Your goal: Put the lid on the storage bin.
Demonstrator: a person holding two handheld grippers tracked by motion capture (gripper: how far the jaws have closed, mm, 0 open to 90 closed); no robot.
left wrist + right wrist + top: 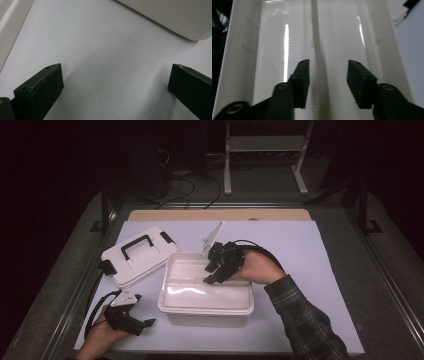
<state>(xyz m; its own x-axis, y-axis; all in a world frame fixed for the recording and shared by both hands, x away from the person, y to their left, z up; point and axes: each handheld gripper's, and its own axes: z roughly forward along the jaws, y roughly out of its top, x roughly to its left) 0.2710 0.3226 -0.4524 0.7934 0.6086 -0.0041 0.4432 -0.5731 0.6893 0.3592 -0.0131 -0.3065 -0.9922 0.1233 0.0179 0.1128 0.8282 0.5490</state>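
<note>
A white plastic box (206, 301) stands open in the middle of the table, with a white tray inside it (274, 50) split by a central ridge. Its lid (136, 254), white with a black handle, lies flat to the box's left. My right gripper (212, 270) reaches down into the box from the right; its jaws stand open on either side of the tray's ridge (318, 50), gripping nothing. My left gripper (142, 325) rests near the table's front left, open over bare mat, with the box's rounded corner (180, 22) ahead of it.
A pale mat (300, 250) covers the table, with a wooden strip (220, 215) at its far edge. Black cables and a white frame stand on the floor beyond. Dark rails run along both sides of the table.
</note>
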